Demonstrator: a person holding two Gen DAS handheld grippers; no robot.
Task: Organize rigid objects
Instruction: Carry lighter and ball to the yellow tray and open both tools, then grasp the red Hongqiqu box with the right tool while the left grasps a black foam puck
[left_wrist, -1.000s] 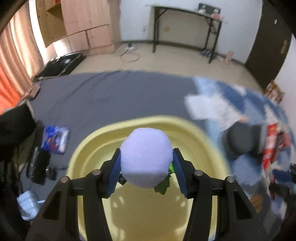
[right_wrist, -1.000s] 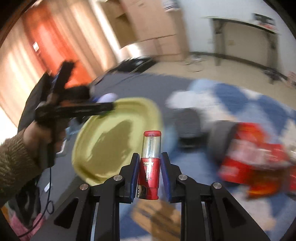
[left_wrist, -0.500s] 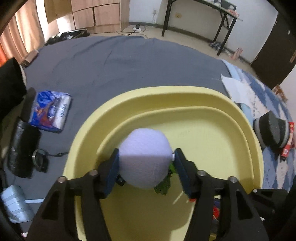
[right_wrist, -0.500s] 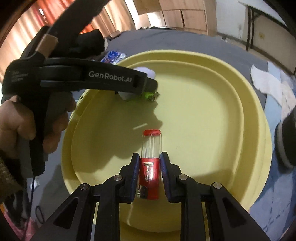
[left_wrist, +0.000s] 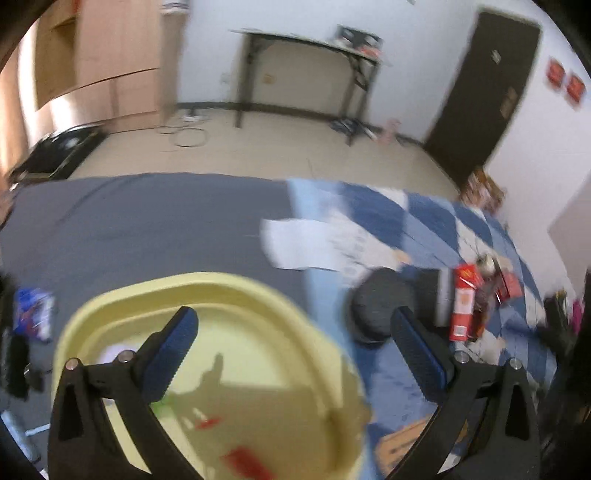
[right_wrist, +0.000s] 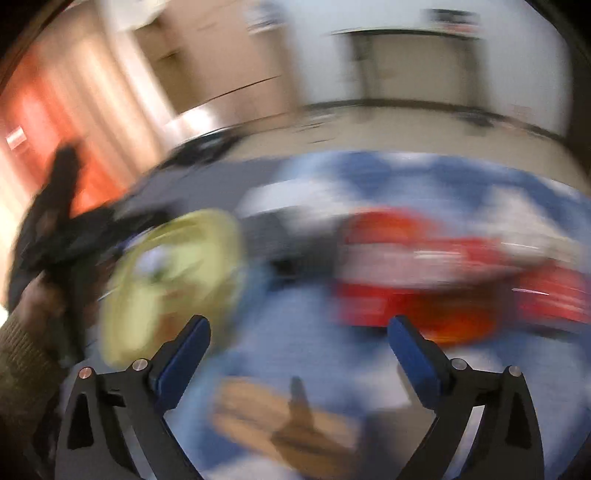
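The yellow tray (left_wrist: 221, 284) lies on the bed at the lower left of the left wrist view. Blurred in it are a pale lilac ball (left_wrist: 110, 356), a green bit (left_wrist: 160, 406) and a red tube (left_wrist: 243, 458). My left gripper (left_wrist: 293, 321) hangs over the tray's right rim, its jaws opening with nothing between them. The right wrist view is heavily smeared. There my right gripper (right_wrist: 298, 326) is also opening and empty, over the blue quilt to the right of the tray (right_wrist: 218, 240). A hand (right_wrist: 37, 299) holds the left gripper (right_wrist: 62, 236) at the far left.
Red snack boxes (left_wrist: 463, 310) and a dark round object (left_wrist: 380, 306) lie on the blue checked quilt (left_wrist: 436, 214) to the right. White paper (left_wrist: 314, 243) sits beyond them, a cardboard piece (right_wrist: 280, 417) close below my right gripper. Small items lie on the grey sheet (left_wrist: 147, 221) at left.
Both grippers have opened wide: the left let go of the lilac ball, the right let go of the red tube, and both things lie in the tray. Both grippers swung away to the right.
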